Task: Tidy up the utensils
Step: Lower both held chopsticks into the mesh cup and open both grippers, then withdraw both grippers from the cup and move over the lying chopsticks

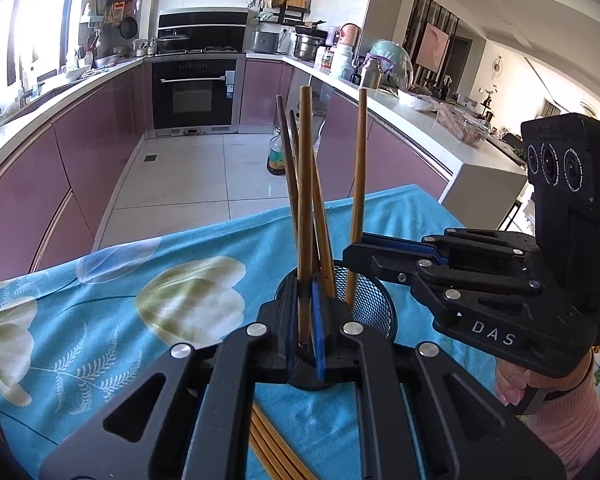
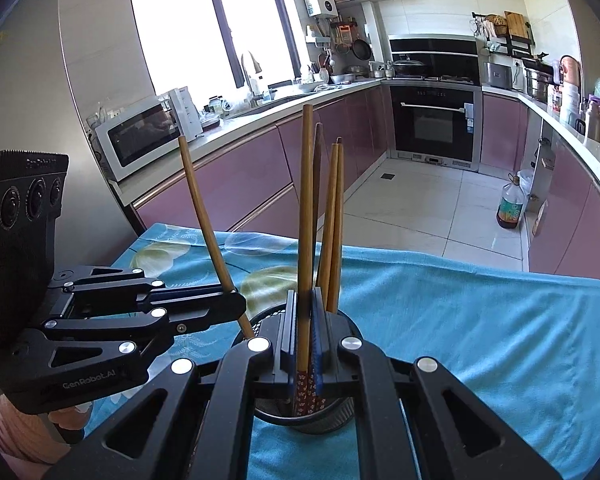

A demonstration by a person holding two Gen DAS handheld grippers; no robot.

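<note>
A black mesh holder (image 1: 374,304) stands on the blue floral cloth (image 1: 140,300) with several wooden chopsticks upright in it. My left gripper (image 1: 305,332) is shut on one chopstick (image 1: 305,200) and holds it upright over the holder. My right gripper (image 2: 304,340) is shut on another chopstick (image 2: 306,220), its patterned end down in the holder (image 2: 332,412). In the left wrist view the right gripper (image 1: 352,256) grips the chopstick (image 1: 358,184) at the holder's right. In the right wrist view the left gripper (image 2: 236,304) grips a tilted chopstick (image 2: 208,232).
More loose chopsticks (image 1: 276,452) lie on the cloth under my left gripper. The table's far edge (image 2: 460,258) drops to a tiled kitchen floor. An oil bottle (image 2: 510,204) stands on the floor by the pink cabinets.
</note>
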